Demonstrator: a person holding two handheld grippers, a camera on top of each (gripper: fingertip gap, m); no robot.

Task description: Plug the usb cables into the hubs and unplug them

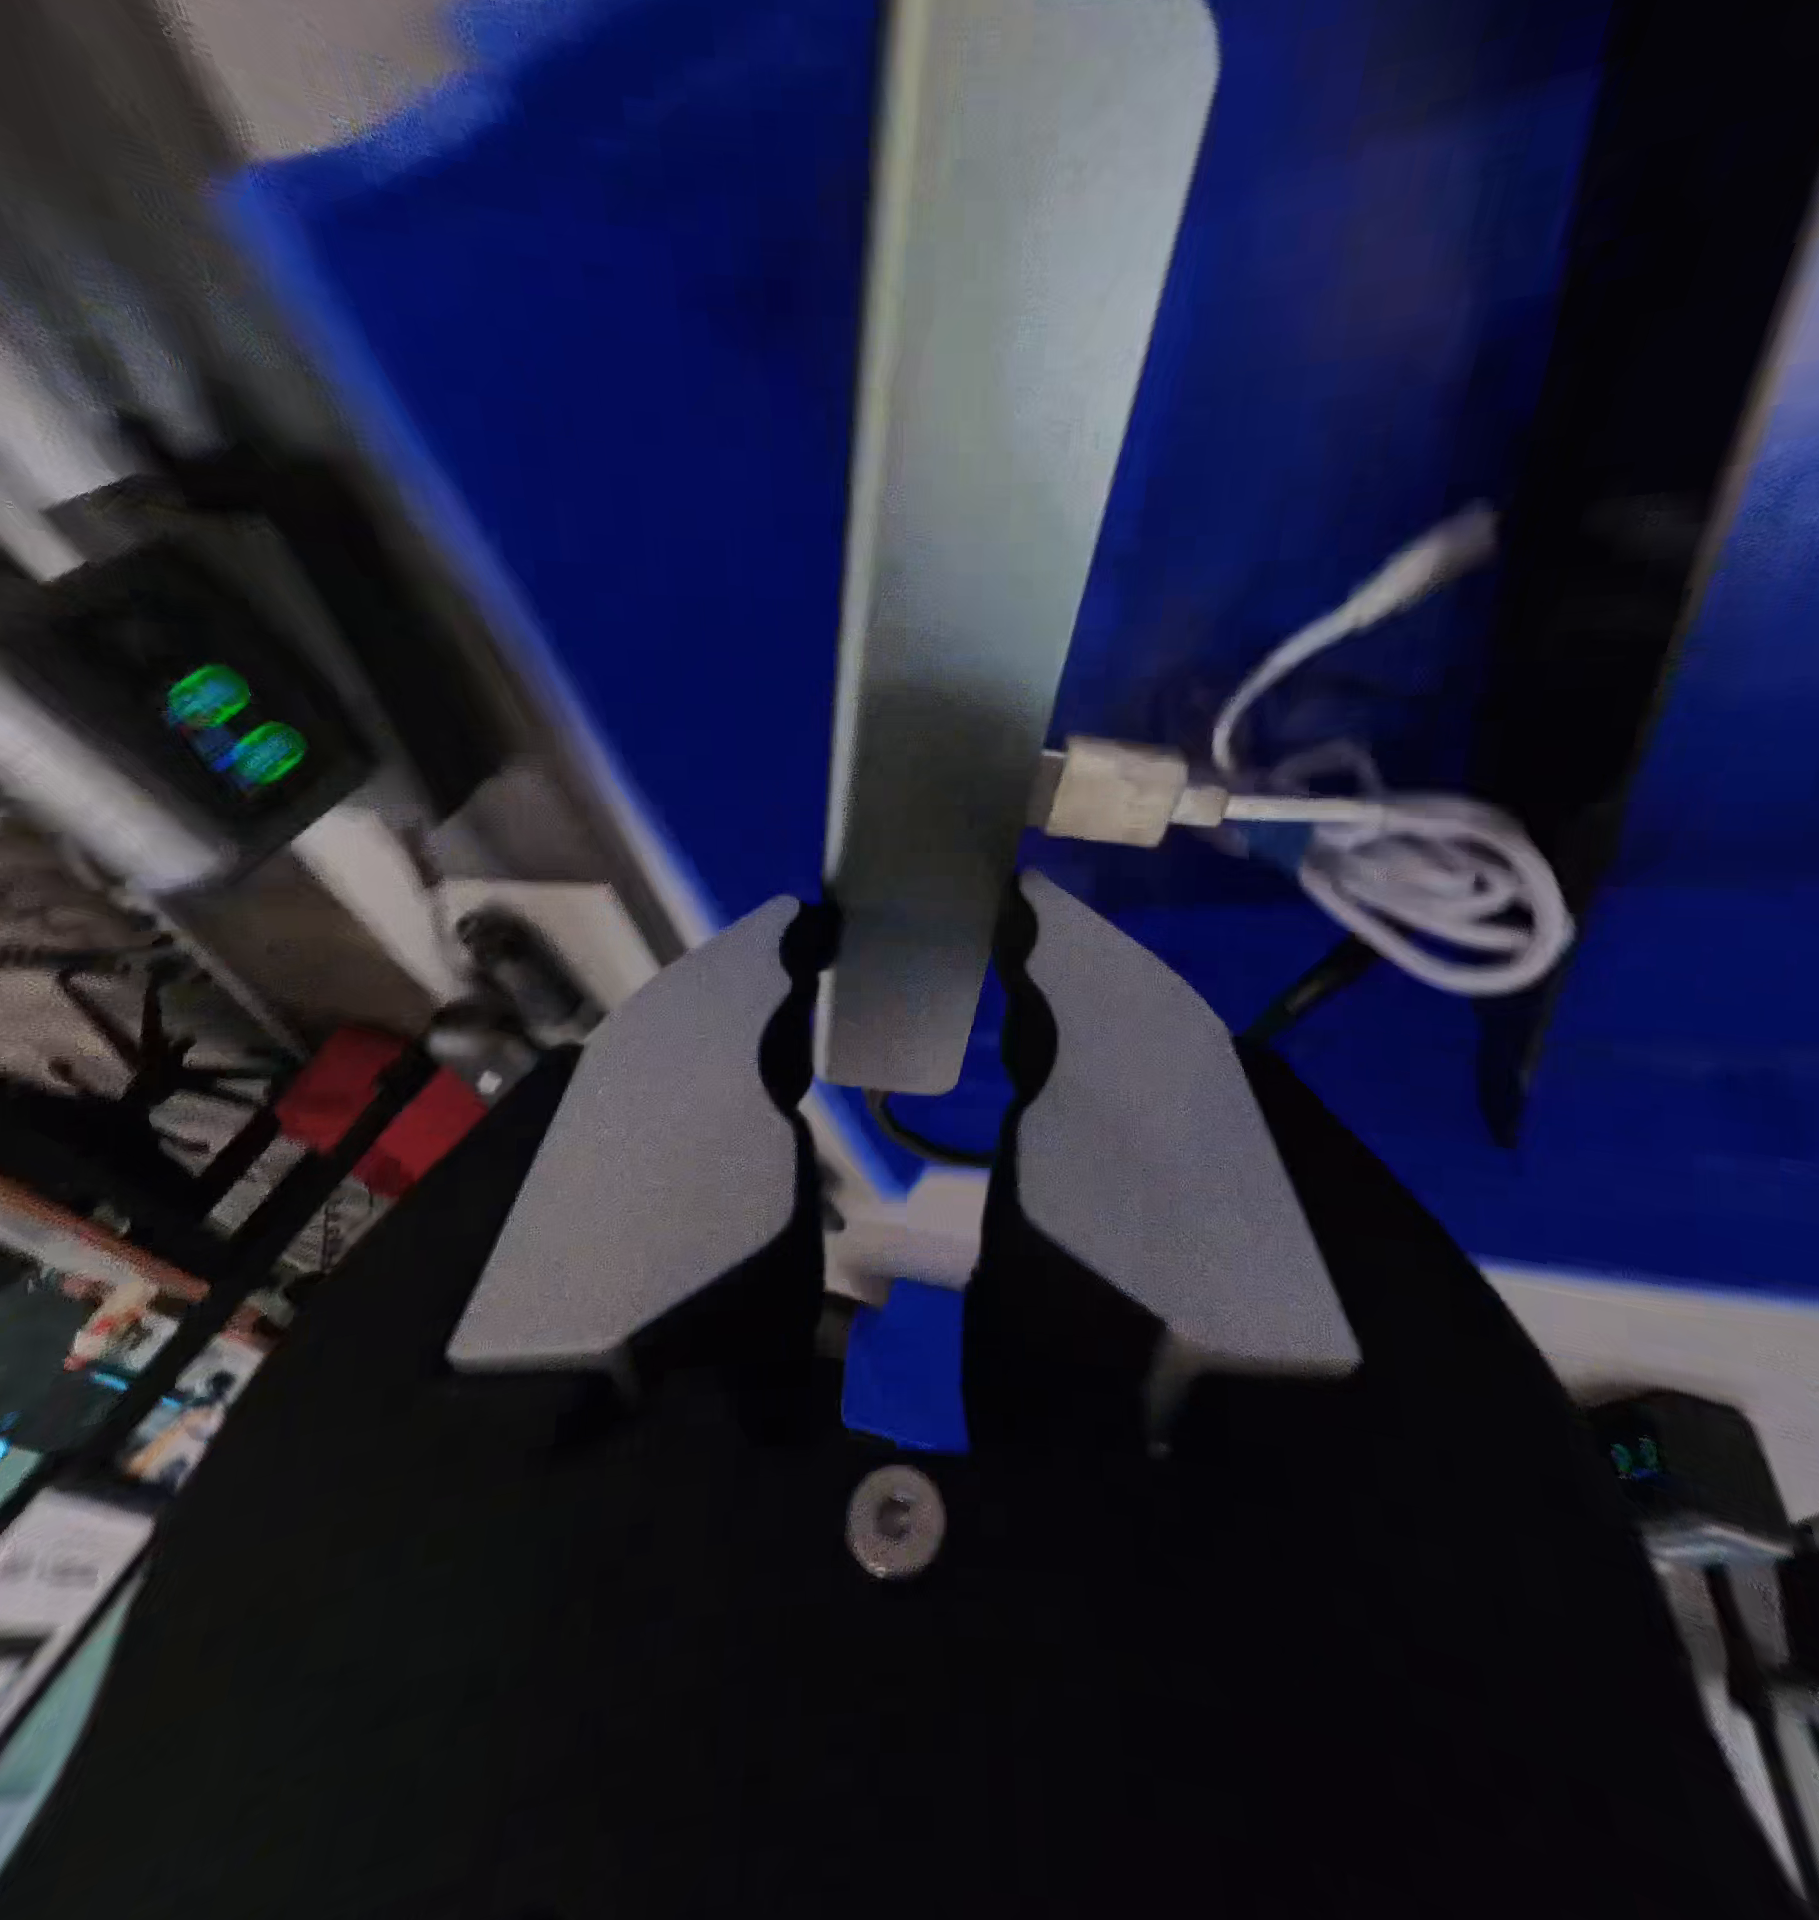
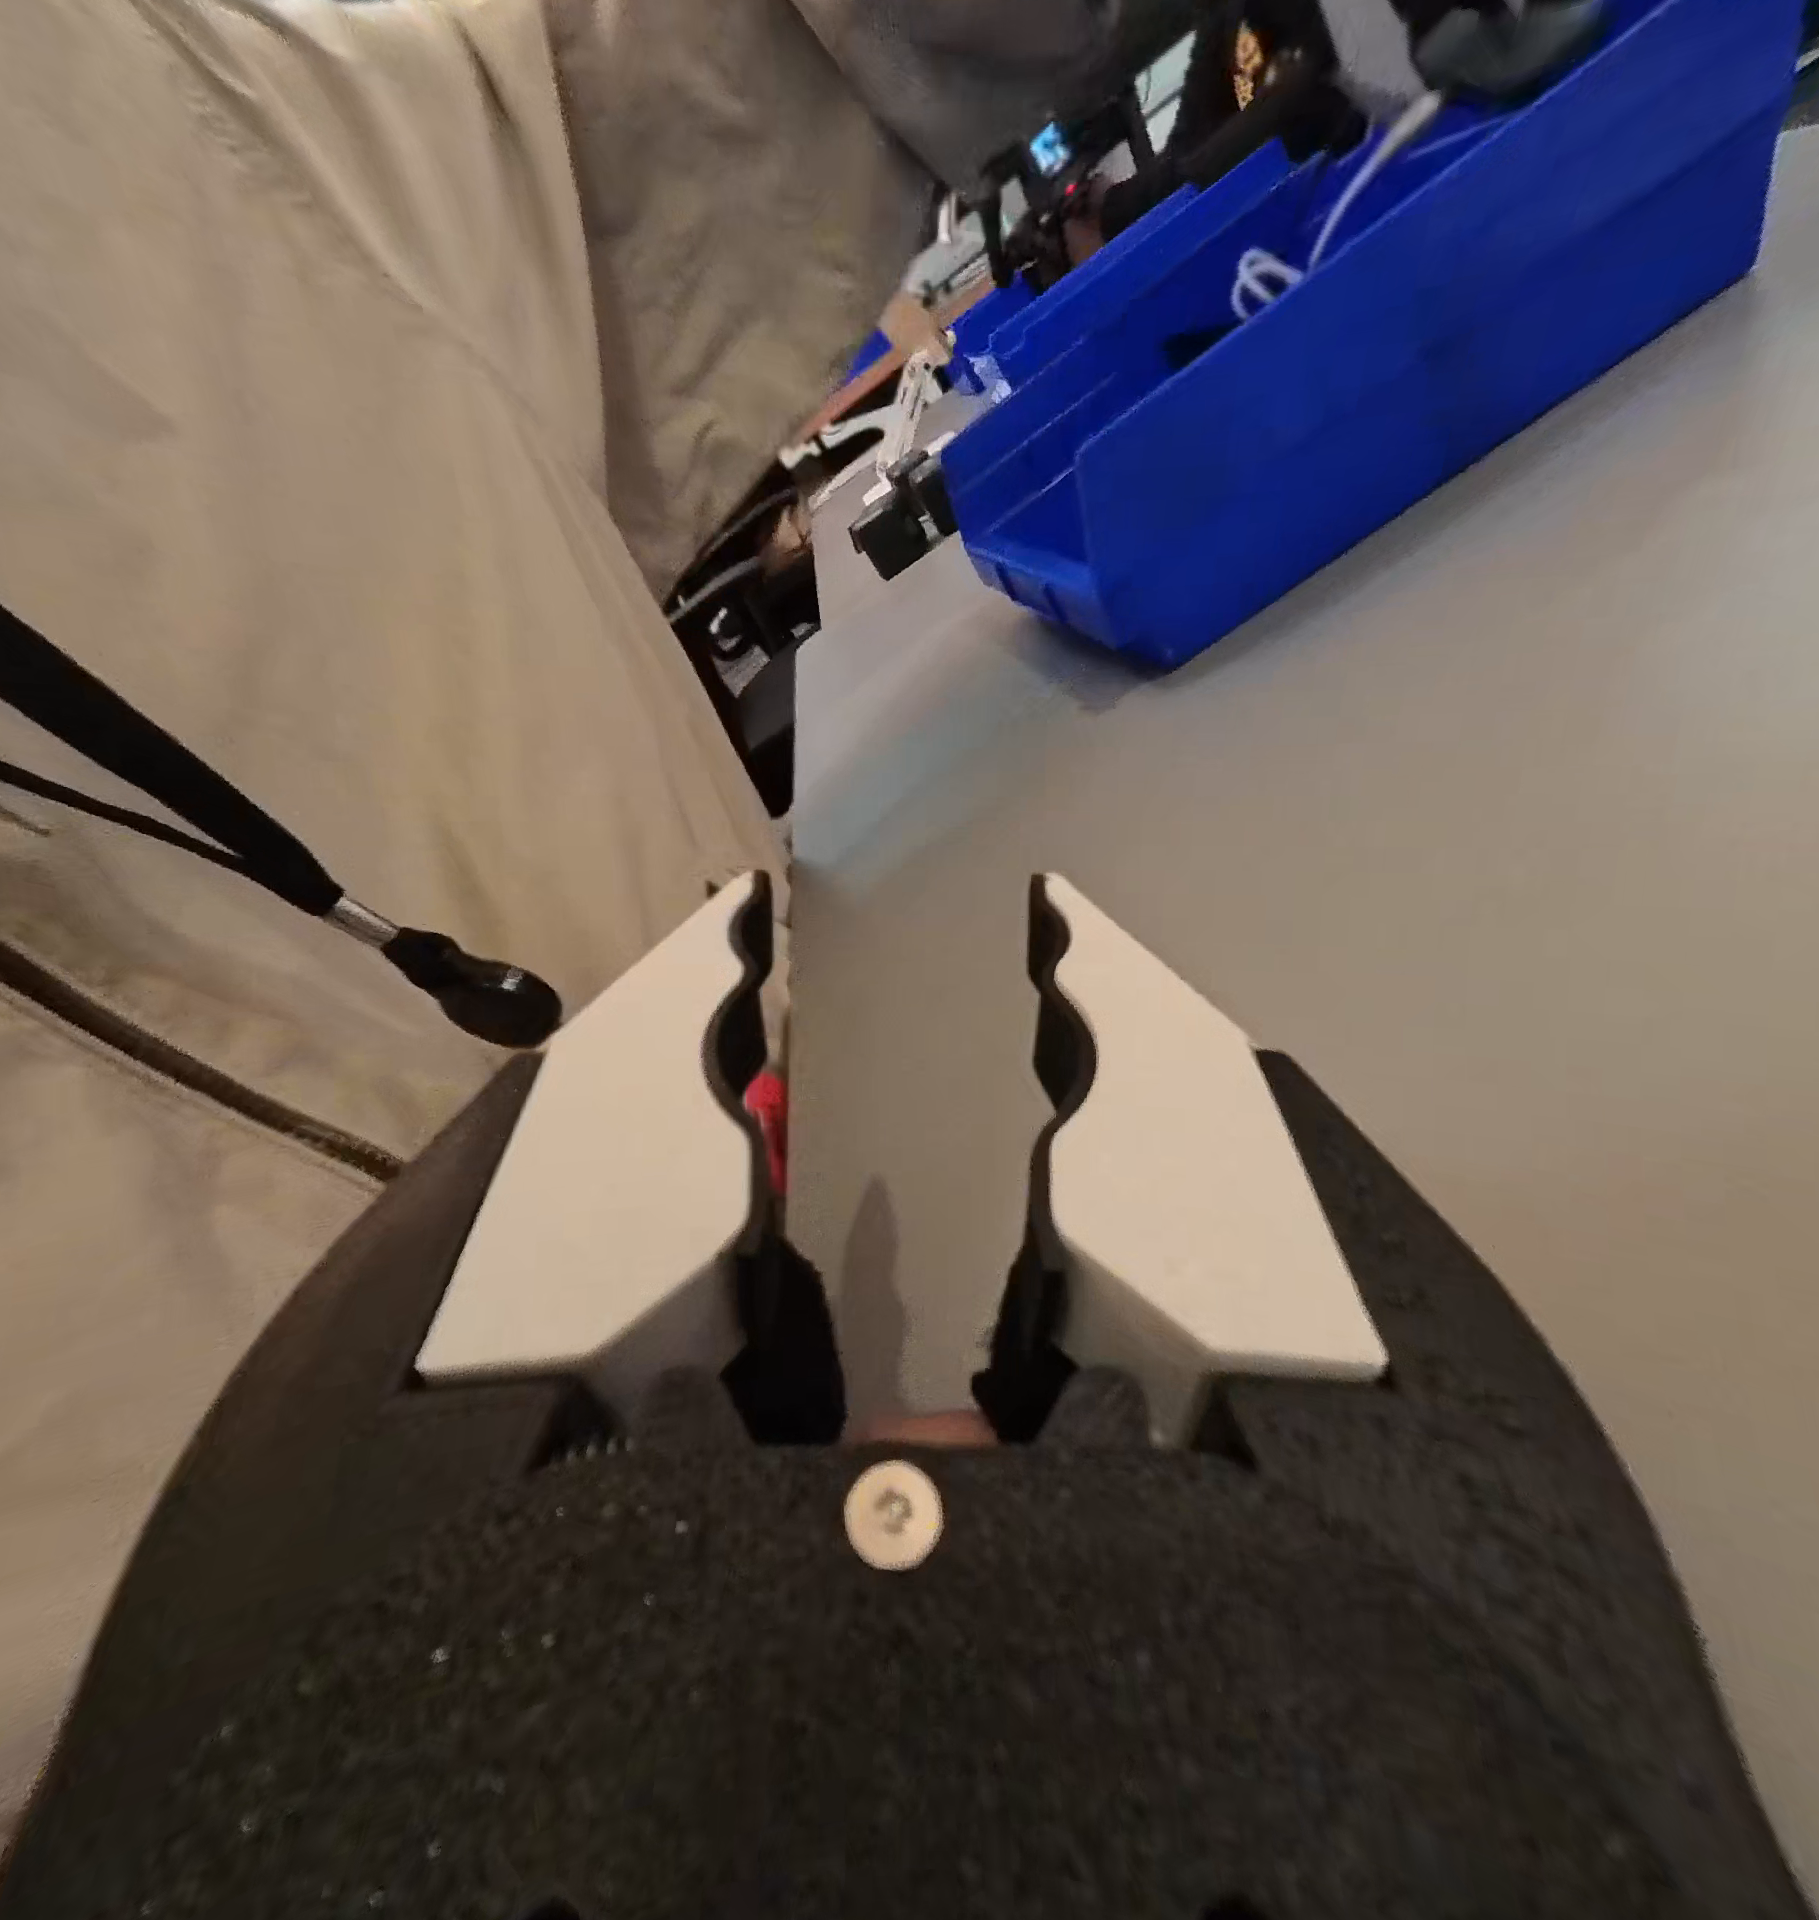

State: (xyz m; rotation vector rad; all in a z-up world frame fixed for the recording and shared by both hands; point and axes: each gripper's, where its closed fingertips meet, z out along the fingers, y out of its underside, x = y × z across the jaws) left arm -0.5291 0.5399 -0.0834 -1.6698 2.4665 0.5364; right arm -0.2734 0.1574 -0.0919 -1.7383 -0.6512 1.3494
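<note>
left tool [image 1: 910, 935] clenched on the near end of the silver hub [image 1: 998, 468], steadying it over the blue bin [image 1: 624, 468] with the white usb cable [image 1: 1123, 795] plugged into its side; right tool [image 2: 900, 935] released and empty at the desk [image 2: 1404, 935] edge, presumably free to pull the plug

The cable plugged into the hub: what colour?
White cable; the left wrist view shows it best.

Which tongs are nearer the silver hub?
Left. The left tongs are clamped on the silver hub over the blue bin; the right tongs hang open over the bare table, away from it.
</note>
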